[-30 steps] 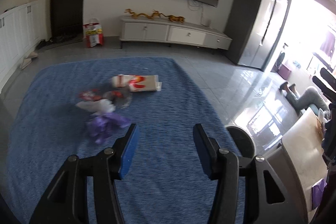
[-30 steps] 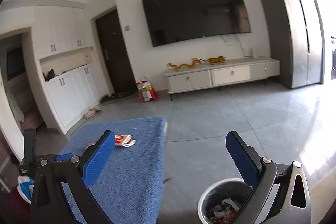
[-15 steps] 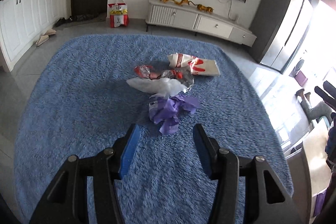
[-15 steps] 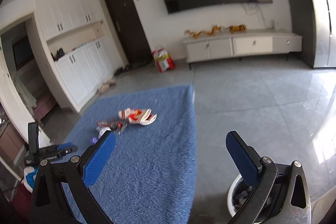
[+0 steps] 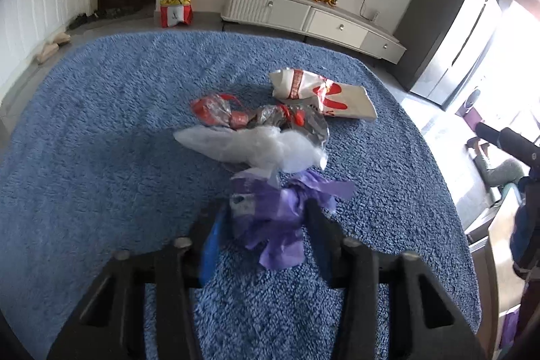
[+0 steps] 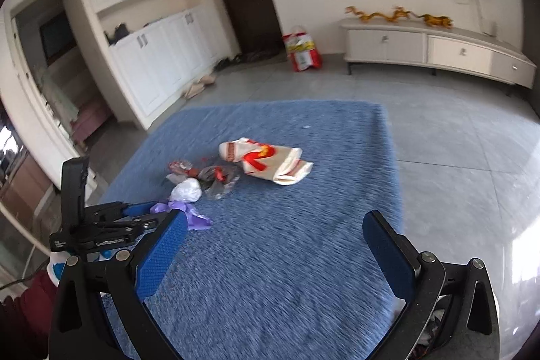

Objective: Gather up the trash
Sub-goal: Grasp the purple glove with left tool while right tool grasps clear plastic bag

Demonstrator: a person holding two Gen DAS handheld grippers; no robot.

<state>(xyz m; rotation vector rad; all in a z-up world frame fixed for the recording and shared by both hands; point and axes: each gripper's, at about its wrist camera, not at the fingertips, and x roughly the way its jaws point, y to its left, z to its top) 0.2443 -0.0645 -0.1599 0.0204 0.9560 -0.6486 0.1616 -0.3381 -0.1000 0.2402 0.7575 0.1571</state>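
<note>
Trash lies in a heap on the blue rug. A crumpled purple plastic bag sits between the fingers of my left gripper, which is open around it. Beyond it lie a white plastic bag, a foil and red wrapper clump and a white and red paper bag. My right gripper is open and empty above the rug, to the right of the heap. It sees the left gripper at the purple bag and the paper bag.
A white TV cabinet and a red and white sack stand by the far wall. A dark fridge stands at the right. Grey tiled floor surrounds the rug. Part of a trash bin shows below the right gripper.
My left gripper has moved forward and down until the purple bag is between its fingers. My right gripper has swung left toward the rug, and the bin has slid almost out of view.
</note>
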